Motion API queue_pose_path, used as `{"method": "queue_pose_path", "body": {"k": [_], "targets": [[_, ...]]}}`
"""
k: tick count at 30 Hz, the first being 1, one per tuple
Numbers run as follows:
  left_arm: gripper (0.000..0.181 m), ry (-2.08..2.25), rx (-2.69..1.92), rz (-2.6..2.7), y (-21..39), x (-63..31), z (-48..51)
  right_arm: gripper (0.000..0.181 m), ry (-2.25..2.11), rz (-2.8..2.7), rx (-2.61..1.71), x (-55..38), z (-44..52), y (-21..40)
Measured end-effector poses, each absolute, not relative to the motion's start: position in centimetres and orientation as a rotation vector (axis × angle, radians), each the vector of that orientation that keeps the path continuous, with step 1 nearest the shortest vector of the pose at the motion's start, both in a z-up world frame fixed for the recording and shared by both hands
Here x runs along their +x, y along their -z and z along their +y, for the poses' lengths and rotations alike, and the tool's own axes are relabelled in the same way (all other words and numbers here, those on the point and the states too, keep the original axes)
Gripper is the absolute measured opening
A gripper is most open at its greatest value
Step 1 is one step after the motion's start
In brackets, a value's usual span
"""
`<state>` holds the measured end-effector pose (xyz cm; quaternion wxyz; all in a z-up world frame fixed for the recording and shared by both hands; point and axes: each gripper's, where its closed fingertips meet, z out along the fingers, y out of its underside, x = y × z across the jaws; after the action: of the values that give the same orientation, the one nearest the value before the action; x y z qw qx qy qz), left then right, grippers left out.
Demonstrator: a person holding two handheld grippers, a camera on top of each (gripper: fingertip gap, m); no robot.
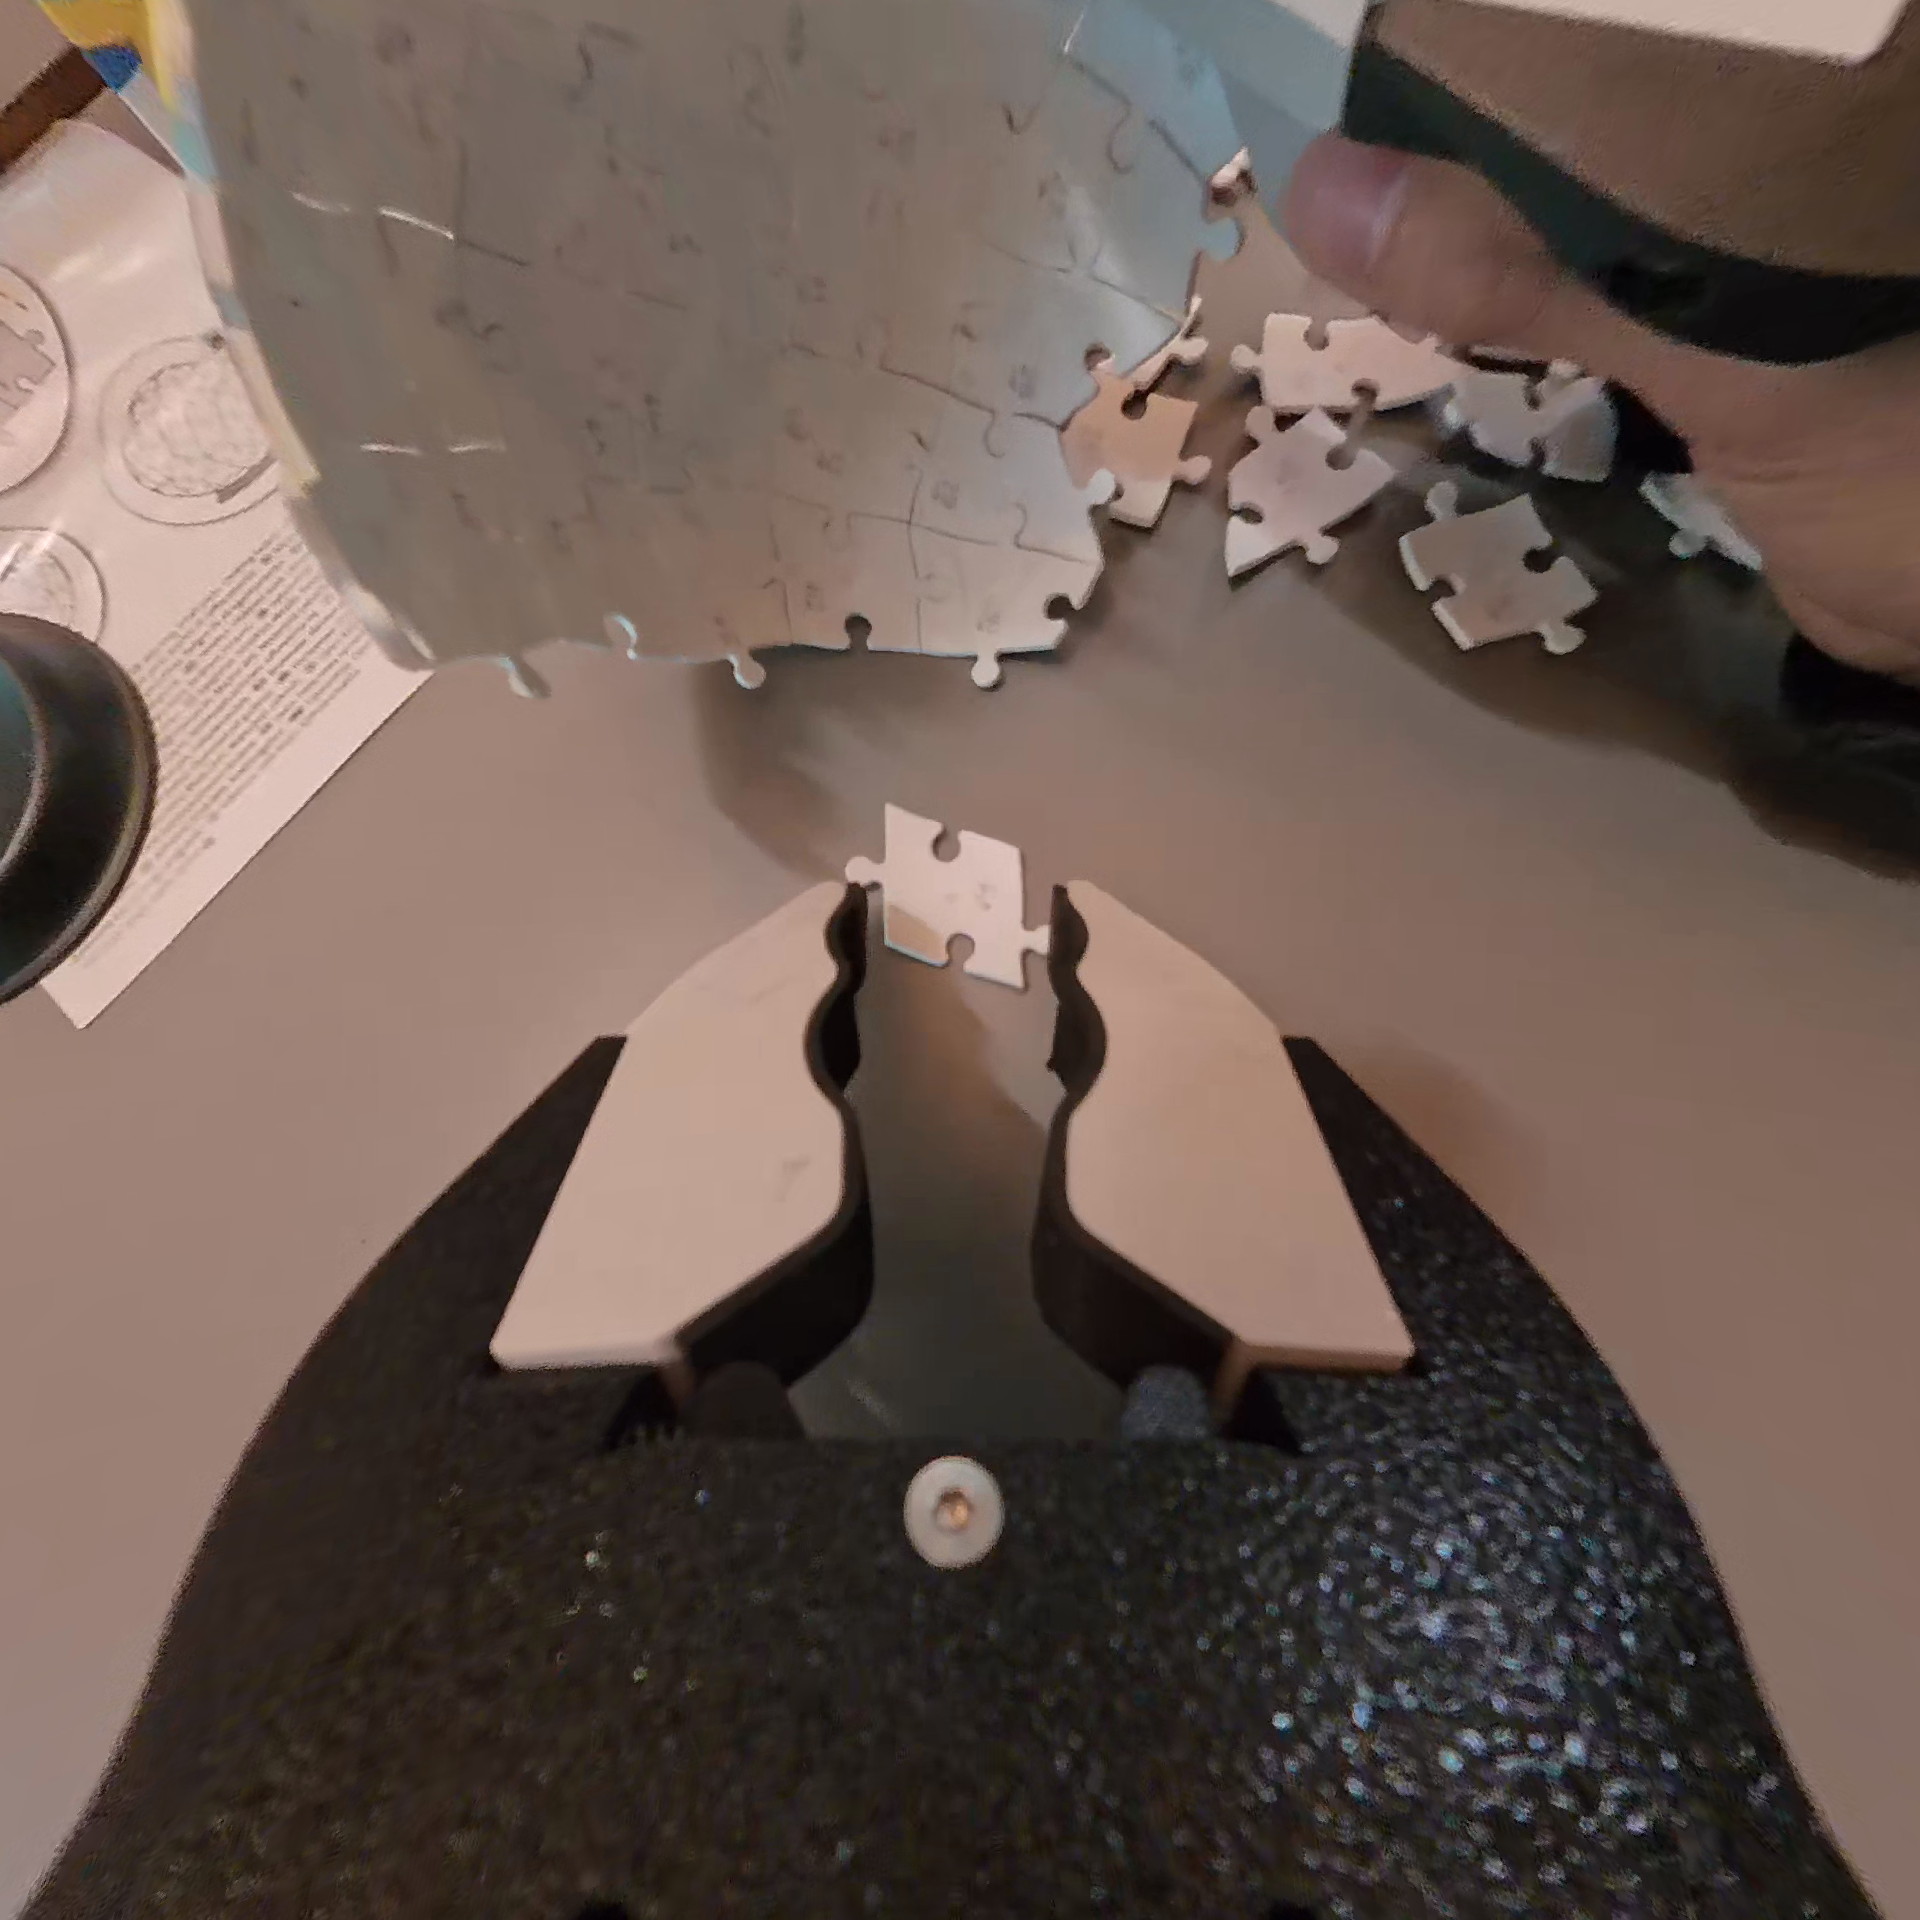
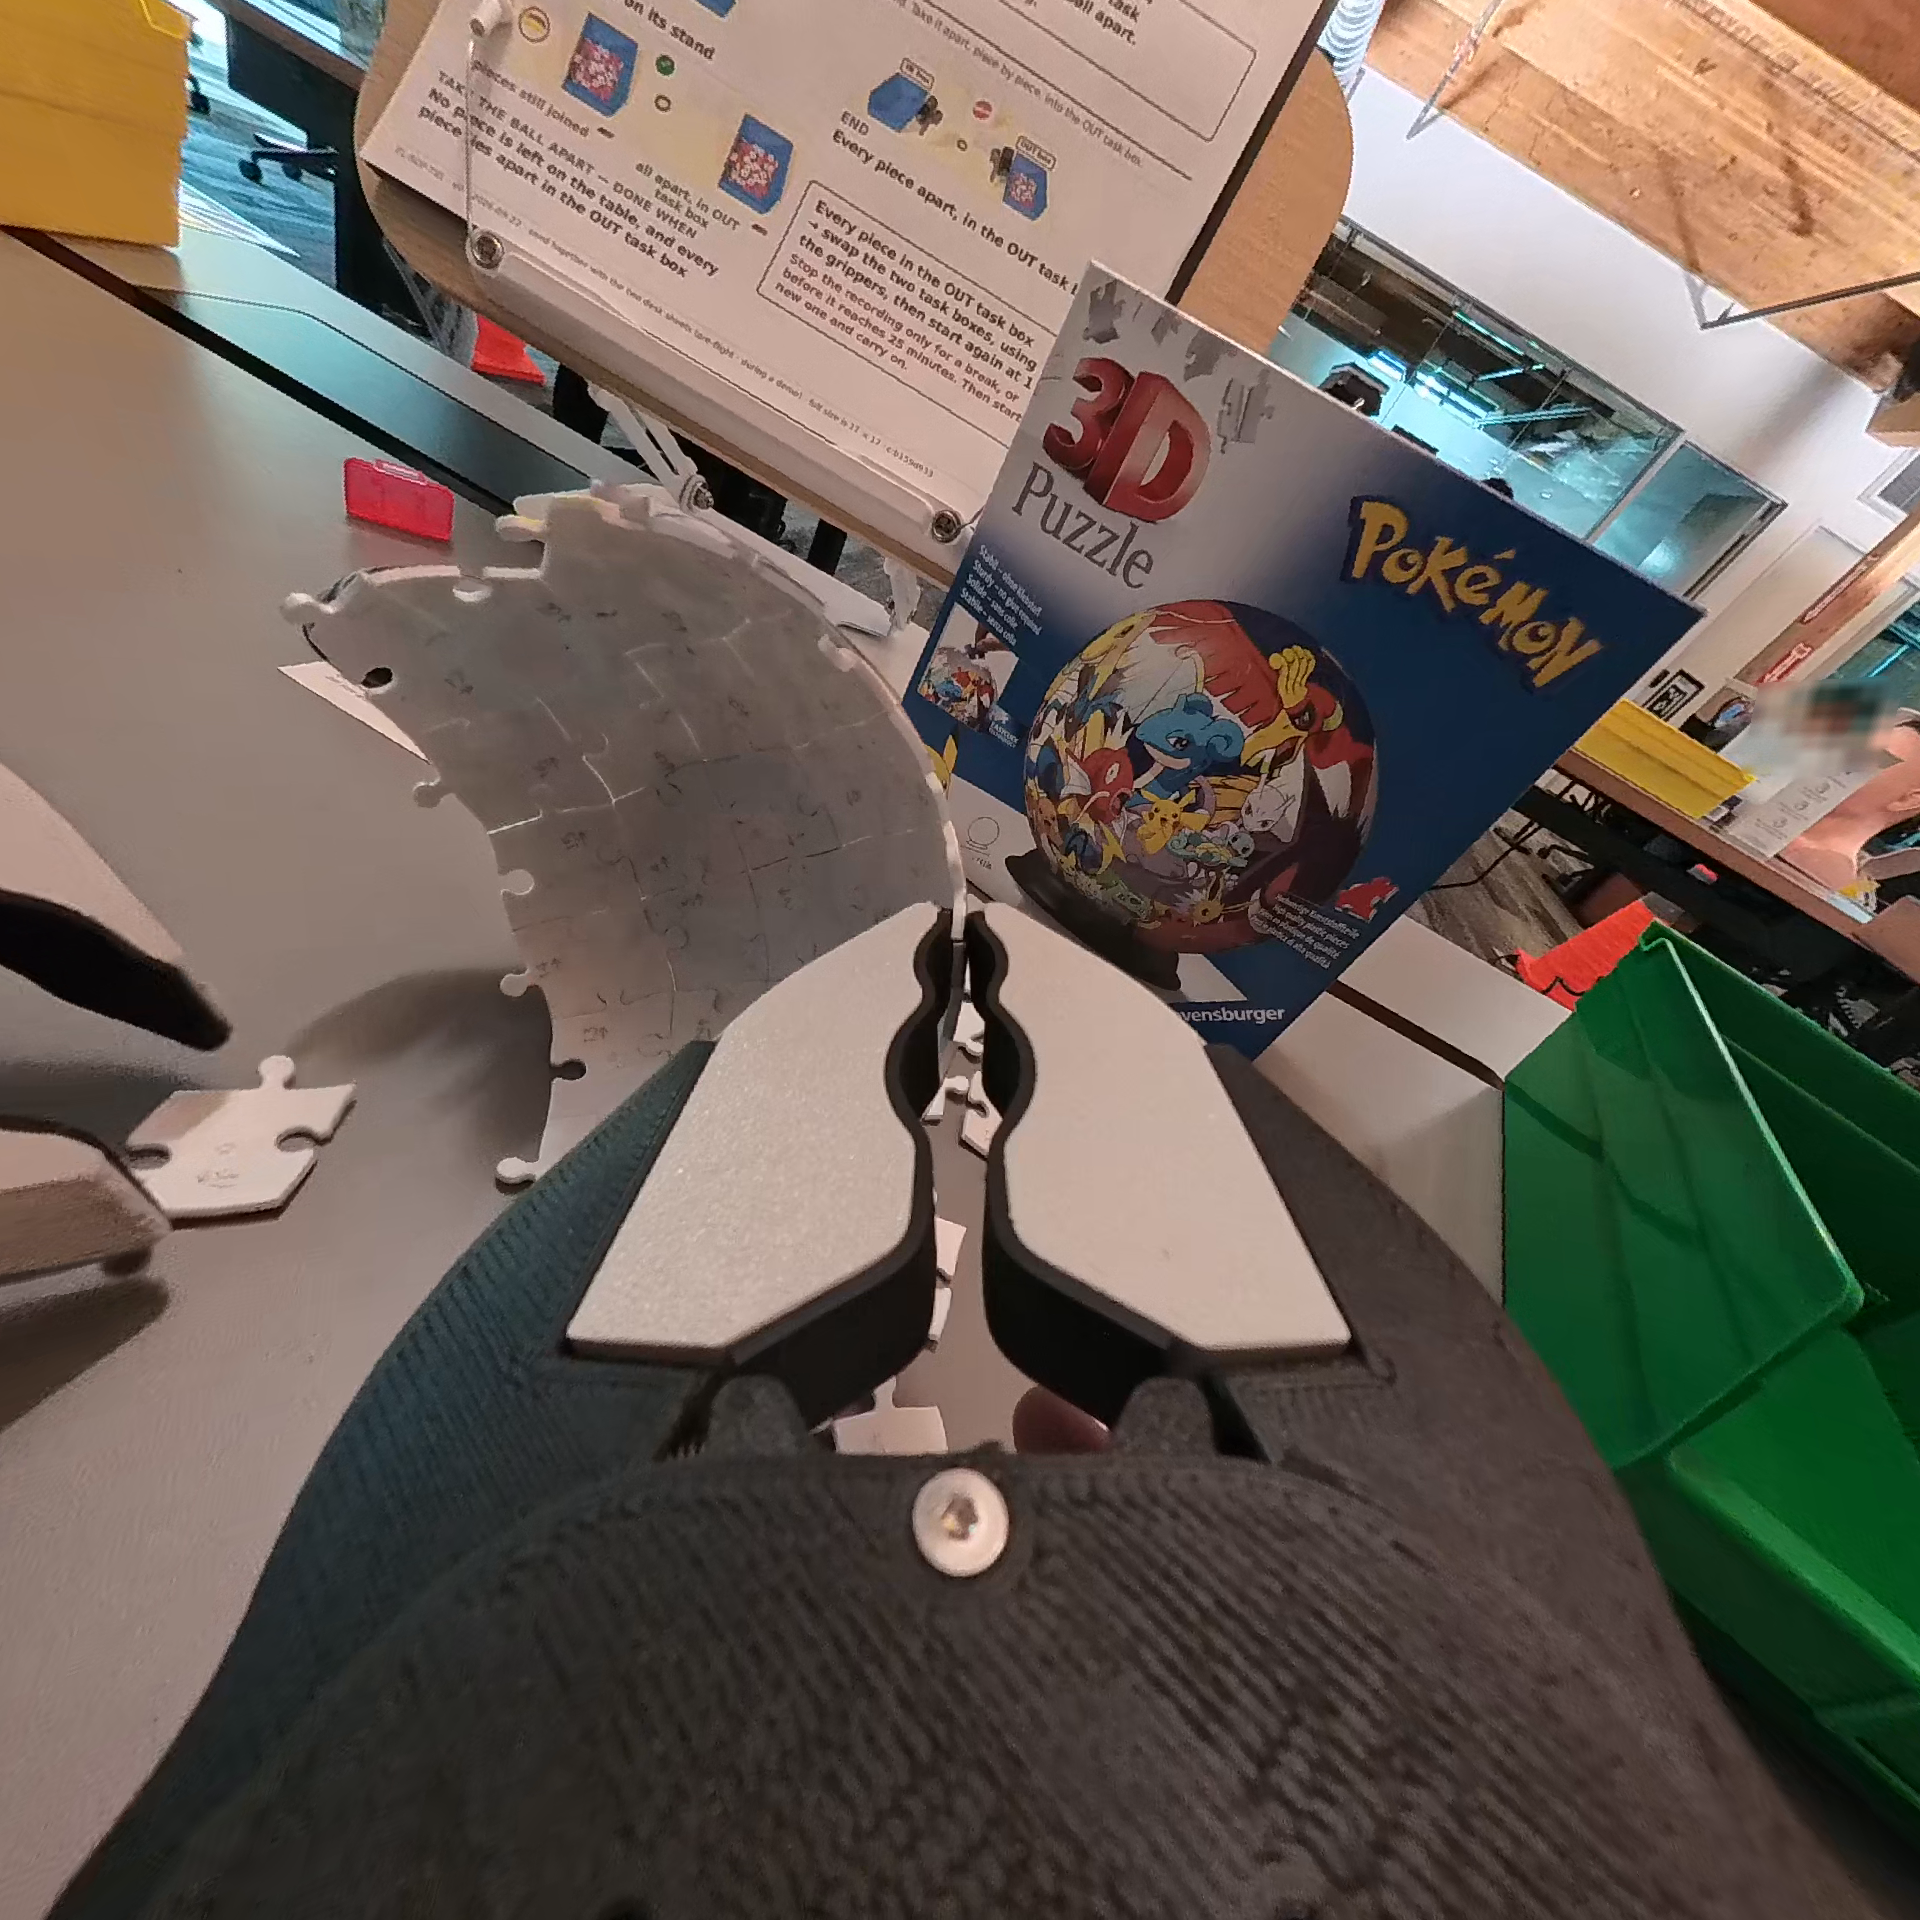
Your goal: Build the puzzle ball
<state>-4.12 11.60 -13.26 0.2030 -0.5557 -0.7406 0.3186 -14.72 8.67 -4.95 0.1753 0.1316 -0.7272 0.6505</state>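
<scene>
The partly built puzzle ball (image 1: 675, 343) is a curved white shell seen from its unprinted inner side, held tilted above the grey table. My right gripper (image 2: 961, 940) is shut on its thin rim; the shell (image 2: 675, 790) curves away to the left. My left gripper (image 1: 958, 904) is open and low over the table. A single white puzzle piece (image 1: 961, 899) lies between its fingertips. The same piece (image 2: 234, 1143) shows in the right wrist view beside the left gripper (image 2: 182, 1132). Several loose pieces (image 1: 1351, 457) lie on the table at the right.
A hand (image 1: 1766, 447) holds the right gripper over the loose pieces. A printed sheet (image 1: 239, 686) and a black ring stand (image 1: 62, 821) lie at the left. The puzzle box (image 2: 1351, 748) stands behind the shell, with a green bin (image 2: 1714, 1247) at the right and an instruction board (image 2: 831, 156) behind. Across from one pair of fingers to the other is roughly 15 cm.
</scene>
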Motion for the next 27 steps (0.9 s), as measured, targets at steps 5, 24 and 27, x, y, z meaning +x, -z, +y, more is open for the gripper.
{"method": "queue_pose_path", "body": {"k": [5,24,27], "targets": [[0.031,-0.822,-1.51,-2.07,14.2,-4.3,11.5,0.003,-1.844,-2.063,0.372,-14.8,8.7,5.0],[0.027,-0.884,-1.151,-2.244,13.5,-6.2,11.2,0.003,-1.831,-2.053,0.355,-14.8,8.9,4.9],[0.027,-0.898,-1.123,-2.286,13.3,-7.0,11.0,0.003,-1.832,-2.044,0.353,-14.7,9.1,4.9]]}}
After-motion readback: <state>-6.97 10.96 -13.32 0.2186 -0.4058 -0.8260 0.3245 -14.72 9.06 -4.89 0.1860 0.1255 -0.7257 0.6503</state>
